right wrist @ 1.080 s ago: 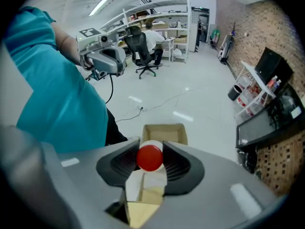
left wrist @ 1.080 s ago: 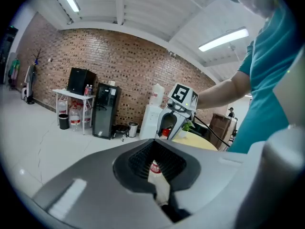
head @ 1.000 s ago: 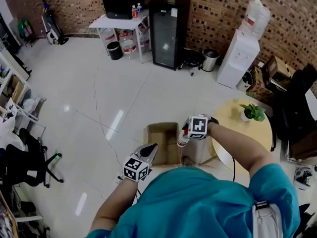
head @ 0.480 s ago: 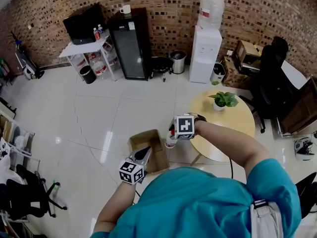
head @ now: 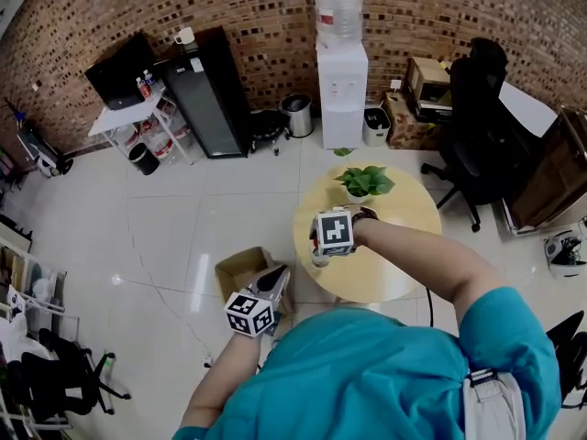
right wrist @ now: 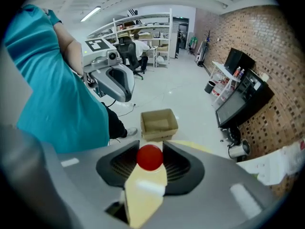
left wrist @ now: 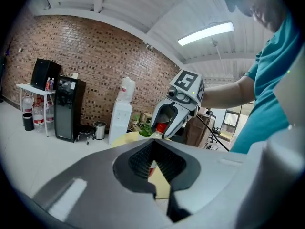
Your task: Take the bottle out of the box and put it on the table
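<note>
A small clear bottle (head: 319,261) with a red cap (right wrist: 150,157) hangs upright in my right gripper (head: 320,249), which is shut on its neck and points steeply down. It hovers over the left edge of the round yellow table (head: 394,250). In the left gripper view the bottle's cap (left wrist: 162,126) shows between the right gripper's fingers (left wrist: 177,120). The open cardboard box (head: 237,271) stands on the floor left of the table, with nothing visible inside it (right wrist: 158,123). My left gripper (head: 277,280) floats over the box's near right corner, its jaws together around nothing.
A potted plant (head: 365,181) stands on the table's far side. A water dispenser (head: 341,81), a steel bin (head: 296,114) and a black fridge (head: 209,94) line the brick wall. An office chair (head: 477,117) and a desk are at the right.
Both grippers have swung from above the box toward the round table and risen. The bottle has gone with the right gripper and now hangs over the table's edge.
</note>
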Demonstrator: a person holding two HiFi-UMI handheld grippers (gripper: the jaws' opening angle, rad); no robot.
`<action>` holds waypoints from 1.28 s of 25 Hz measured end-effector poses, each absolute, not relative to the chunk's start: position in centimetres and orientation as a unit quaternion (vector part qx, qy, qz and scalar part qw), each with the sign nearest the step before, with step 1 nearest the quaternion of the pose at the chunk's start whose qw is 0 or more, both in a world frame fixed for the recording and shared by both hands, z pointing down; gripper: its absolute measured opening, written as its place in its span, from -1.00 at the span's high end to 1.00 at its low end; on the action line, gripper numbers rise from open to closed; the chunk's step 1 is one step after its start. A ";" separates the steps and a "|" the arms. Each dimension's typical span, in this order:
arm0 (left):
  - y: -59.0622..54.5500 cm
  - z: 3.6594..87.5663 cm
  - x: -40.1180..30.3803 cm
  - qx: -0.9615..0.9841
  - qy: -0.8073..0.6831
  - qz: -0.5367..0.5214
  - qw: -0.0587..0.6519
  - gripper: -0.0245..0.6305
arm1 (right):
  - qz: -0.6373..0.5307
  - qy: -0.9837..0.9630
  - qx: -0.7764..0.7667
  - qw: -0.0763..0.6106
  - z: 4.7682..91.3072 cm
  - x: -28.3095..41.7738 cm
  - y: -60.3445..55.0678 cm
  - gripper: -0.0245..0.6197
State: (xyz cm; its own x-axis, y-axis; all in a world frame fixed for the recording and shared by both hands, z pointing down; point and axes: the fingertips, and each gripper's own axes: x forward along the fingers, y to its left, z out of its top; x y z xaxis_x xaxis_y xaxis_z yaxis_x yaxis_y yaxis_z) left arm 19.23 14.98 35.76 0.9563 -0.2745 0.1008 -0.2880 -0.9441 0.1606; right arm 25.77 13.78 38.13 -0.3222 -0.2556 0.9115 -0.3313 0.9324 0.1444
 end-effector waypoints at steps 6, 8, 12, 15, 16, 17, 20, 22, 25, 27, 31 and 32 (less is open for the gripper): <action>16.0 36.1 25.3 0.989 -0.105 0.062 0.088 0.93 | 0.068 -0.808 0.217 0.544 38.7 33.5 15.6 0.46; 15.9 36.0 27.1 0.991 -0.084 0.069 0.082 0.93 | 0.088 -0.806 0.233 0.537 38.9 35.8 16.2 0.46; 13.9 36.7 31.1 0.993 -0.037 0.078 0.081 0.93 | 0.193 -0.791 0.251 0.523 39.9 39.5 18.3 0.46; 12.0 36.8 34.5 0.993 0.019 0.087 0.082 0.93 | 0.264 -0.773 0.269 0.510 40.3 41.8 18.4 0.46; 11.7 37.1 35.6 0.992 0.039 0.092 0.079 0.93 | 0.295 -0.765 0.270 0.504 40.7 42.4 19.0 0.46; 11.6 37.6 36.6 0.991 0.058 0.097 0.075 0.93 | 0.309 -0.760 0.279 0.498 41.2 43.2 19.2 0.46; 12.0 40.2 40.7 0.986 0.110 0.109 0.056 0.93 | 0.242 -0.759 0.355 0.489 42.6 48.2 16.8 0.46; 11.8 41.6 43.7 0.981 0.144 0.118 0.046 0.93 | 0.242 -0.750 0.393 0.473 43.8 51.7 16.3 0.46; 10.8 41.3 46.1 0.973 0.186 0.132 0.033 0.93 | 0.215 -0.738 0.445 0.459 42.0 55.0 14.0 0.46; 10.4 40.4 47.0 0.968 0.208 0.136 0.032 0.93 | 0.224 -0.728 0.462 0.455 40.2 55.7 13.5 0.46; 11.9 41.0 50.5 0.961 0.233 0.148 0.031 0.93 | 0.235 -0.710 0.483 0.455 38.4 58.5 14.4 0.46; 12.4 41.4 51.6 0.960 0.233 0.151 0.028 0.93 | 0.232 -0.710 0.484 0.455 38.8 59.4 14.7 0.46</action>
State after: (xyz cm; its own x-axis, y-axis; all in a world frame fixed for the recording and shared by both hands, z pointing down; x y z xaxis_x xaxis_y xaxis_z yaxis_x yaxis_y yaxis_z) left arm 51.62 12.38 41.38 0.8453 0.4566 0.2775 0.4396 -0.8895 0.1247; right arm 59.40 14.71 38.75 -0.1167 -0.4762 0.8716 -0.8994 0.4230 0.1107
